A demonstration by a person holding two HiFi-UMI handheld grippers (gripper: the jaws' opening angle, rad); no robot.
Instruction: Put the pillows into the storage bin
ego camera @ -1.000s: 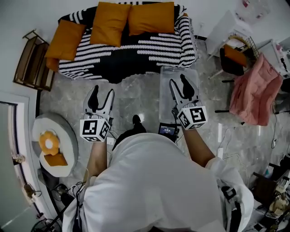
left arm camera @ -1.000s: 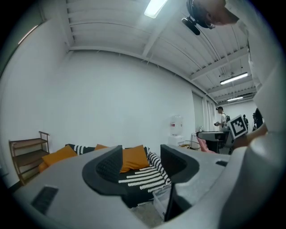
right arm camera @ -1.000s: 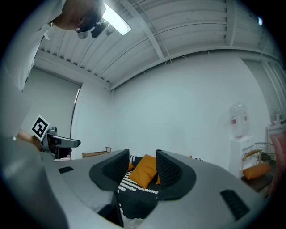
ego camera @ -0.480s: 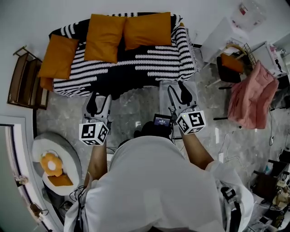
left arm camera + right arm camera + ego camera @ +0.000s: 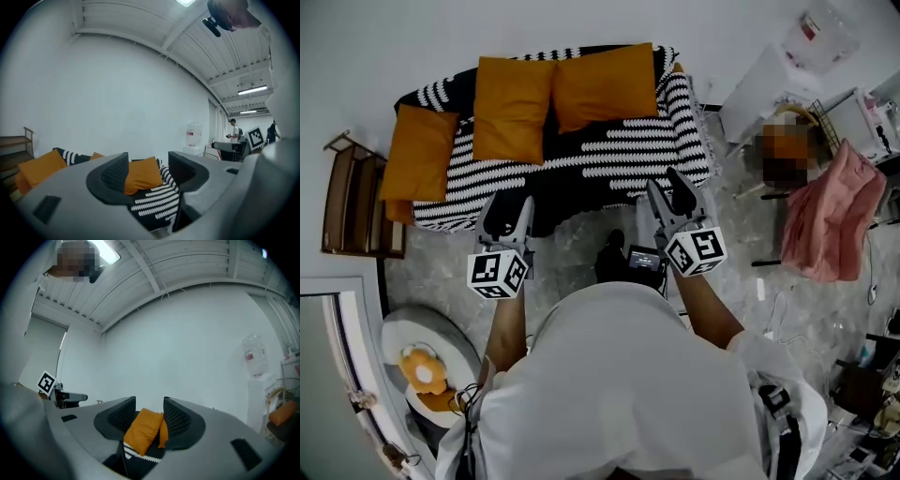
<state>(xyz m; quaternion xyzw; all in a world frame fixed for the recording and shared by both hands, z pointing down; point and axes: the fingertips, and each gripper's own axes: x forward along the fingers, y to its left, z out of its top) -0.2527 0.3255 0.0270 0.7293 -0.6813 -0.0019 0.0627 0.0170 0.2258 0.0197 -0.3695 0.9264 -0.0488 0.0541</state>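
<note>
"Were the tongs holding anything when you looked?"

"No. The left tongs [image 5: 508, 214] and the right tongs [image 5: 668, 192] both stood apart and empty. They were held side by side, just short of the sofa [image 5: 619, 155]."

"And the pillows?"

"All three lay on the sofa, untouched. The middle pillow [image 5: 511, 108] was straight ahead of the left tongs. The right pillow [image 5: 605, 84] was ahead too, between the two pairs and touching the middle one. The third pillow [image 5: 417, 155] sat well off to the left of the left tongs, at the sofa's end."

"The bin?"

"I couldn't pick it out for certain. If it was anywhere, it was low down by the right tongs."

"So how should the first pick have gone?"

"To my eye, one pillow at a time, with both tongs. Each pair should bite deep on an opposite edge, because a soft pillow would likely sag out of a shallow pinch. I'd have started with one of the two ahead and lifted it straight up. That way it wouldn't drag its neighbour or the striped cover along."
</note>
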